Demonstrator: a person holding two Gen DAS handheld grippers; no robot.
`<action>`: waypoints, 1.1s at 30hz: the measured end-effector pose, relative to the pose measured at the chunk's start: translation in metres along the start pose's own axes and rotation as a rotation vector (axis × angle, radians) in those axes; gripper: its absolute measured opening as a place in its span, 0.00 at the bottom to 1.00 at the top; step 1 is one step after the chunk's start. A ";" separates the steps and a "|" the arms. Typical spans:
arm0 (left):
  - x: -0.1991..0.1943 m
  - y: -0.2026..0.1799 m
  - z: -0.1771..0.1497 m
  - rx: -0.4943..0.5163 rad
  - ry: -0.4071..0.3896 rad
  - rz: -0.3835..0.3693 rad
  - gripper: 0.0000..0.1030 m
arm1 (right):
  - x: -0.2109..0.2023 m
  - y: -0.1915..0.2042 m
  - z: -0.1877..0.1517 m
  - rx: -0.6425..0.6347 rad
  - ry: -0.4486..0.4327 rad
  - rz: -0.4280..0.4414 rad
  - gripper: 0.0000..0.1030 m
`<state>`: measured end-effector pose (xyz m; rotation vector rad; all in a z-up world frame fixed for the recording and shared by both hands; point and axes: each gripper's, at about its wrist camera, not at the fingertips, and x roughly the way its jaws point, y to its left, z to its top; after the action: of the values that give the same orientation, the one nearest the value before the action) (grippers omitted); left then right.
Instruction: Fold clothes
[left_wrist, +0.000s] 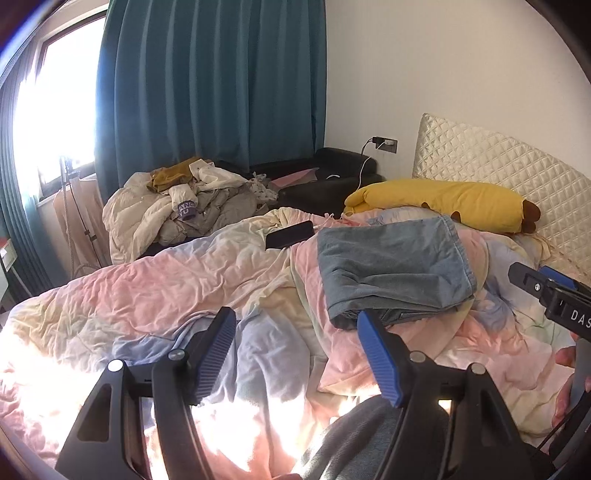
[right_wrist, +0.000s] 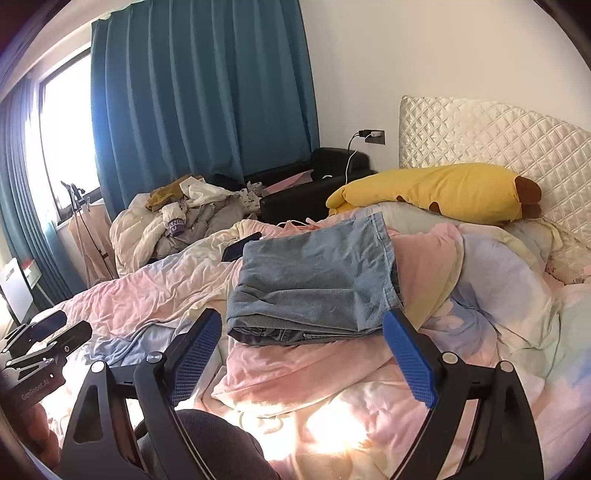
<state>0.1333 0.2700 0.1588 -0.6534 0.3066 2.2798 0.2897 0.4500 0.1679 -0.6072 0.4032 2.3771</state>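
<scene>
Jeans (right_wrist: 314, 280) folded on duvet (right_wrist: 147, 295)

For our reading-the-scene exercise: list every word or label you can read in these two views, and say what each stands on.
"DAS", cut off by the frame edge: on the right gripper.
"GenRobot.AI": on the left gripper body.
"ANG" over "YU", partly hidden: on a purple band in the clothes pile.
Nothing else readable.
</scene>
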 end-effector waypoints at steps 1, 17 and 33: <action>-0.002 0.000 -0.003 0.005 -0.004 0.005 0.68 | -0.004 0.002 -0.004 0.000 -0.015 -0.010 0.88; 0.014 0.039 -0.042 -0.099 0.023 -0.018 0.68 | -0.002 0.047 -0.044 -0.066 -0.028 -0.094 0.88; 0.014 0.035 -0.046 -0.082 0.029 -0.009 0.68 | 0.005 0.045 -0.049 -0.073 -0.002 -0.150 0.88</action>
<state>0.1167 0.2350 0.1130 -0.7286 0.2246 2.2858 0.2728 0.3981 0.1294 -0.6449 0.2605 2.2565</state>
